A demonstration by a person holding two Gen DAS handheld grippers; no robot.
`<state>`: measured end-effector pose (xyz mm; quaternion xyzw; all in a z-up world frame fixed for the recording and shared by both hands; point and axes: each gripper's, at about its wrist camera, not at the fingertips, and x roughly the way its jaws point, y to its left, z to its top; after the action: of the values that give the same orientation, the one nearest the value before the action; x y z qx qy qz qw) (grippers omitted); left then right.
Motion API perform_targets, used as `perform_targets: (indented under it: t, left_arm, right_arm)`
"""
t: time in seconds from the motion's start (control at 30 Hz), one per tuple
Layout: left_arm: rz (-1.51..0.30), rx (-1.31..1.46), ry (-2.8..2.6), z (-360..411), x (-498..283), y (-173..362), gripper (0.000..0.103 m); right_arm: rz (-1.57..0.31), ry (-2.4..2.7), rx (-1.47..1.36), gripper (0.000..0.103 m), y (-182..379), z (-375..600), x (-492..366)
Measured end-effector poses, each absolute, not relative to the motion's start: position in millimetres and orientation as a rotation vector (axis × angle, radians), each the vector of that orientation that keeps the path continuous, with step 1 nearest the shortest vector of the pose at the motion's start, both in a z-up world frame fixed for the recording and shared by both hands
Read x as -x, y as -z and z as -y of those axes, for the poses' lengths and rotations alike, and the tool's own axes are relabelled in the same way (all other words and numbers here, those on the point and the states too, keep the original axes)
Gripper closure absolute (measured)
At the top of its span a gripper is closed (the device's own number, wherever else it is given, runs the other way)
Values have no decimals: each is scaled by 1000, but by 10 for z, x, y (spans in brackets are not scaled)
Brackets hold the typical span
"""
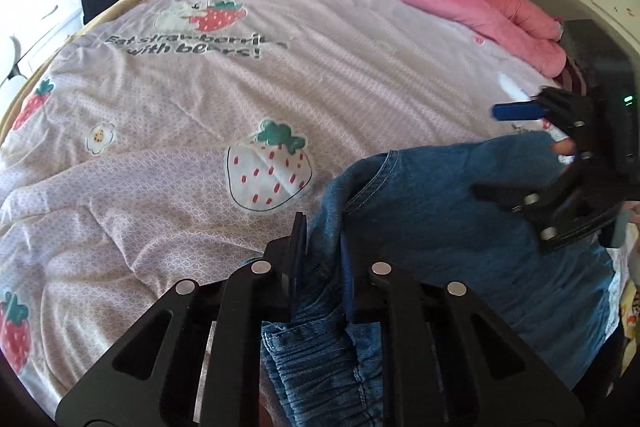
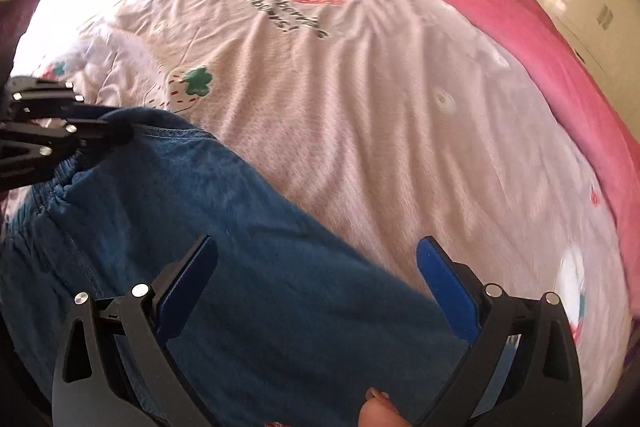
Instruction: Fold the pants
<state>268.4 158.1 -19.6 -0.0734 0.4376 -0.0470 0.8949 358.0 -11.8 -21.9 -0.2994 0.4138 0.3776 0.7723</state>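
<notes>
Now left gripper pinches pants; right gripper gapes wide.

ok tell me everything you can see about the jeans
The jeans are blue denim with a gathered elastic waistband and pale stitched seams. They lie rumpled on the pink strawberry-print quilt, near its close edge. The left tool is shut on a bunched fold by the waistband, lifting it slightly. The right tool is open over a smoother stretch of fabric, gripping nothing.
</notes>
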Motion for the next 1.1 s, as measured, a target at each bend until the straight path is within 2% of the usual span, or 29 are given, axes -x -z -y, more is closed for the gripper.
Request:
perform_targets:
  t: [0.13, 0.17, 0.2, 0.23, 0.27, 0.3, 0.37, 0.4, 0.6, 0.83, 1.1]
  left_arm:
    - [-877, 162, 108, -1574, -2621, 110, 95]
    - [-870, 161, 110, -1571, -2604, 90, 95]
    - [-863, 161, 114, -1565, -2583, 67, 95]
    - [-854, 166, 120, -1563, -2564, 41, 95]
    - [-848, 170, 130, -1563, -2546, 27, 95]
    - [-844, 166, 136, -1548, -2533, 14, 95]
    - [-845, 151, 130, -1525, -2522, 14, 95]
    - [-845, 147, 126, -1527, -2517, 17, 95]
    - [-807, 134, 134, -1514, -2343, -84, 95]
    - [-652, 92, 145, -1305, -1810, -477, 95]
    - [-621, 76, 112, -1117, -954, -367, 95]
  right_arm:
    - [-917, -877, 632, 5, 227, -31, -3604]
    - [-921, -893, 632, 9, 231, -75, -3608]
    - [-921, -910, 640, 26, 242, -122, -3608]
    - [-931, -921, 640, 34, 254, -155, -3610]
    - [-949, -938, 633, 47, 265, -170, -3607]
    - [-959, -963, 630, 64, 270, -190, -3587]
    - [-945, -993, 625, 83, 229, -180, -3502]
    - [-933, -1000, 613, 89, 193, -142, -3457]
    - [-809, -1004, 555, 92, -171, 156, -2999]
    - [-680, -993, 481, 92, -525, 480, -2206]
    - [-654, -1011, 458, 92, -355, 681, -1256]
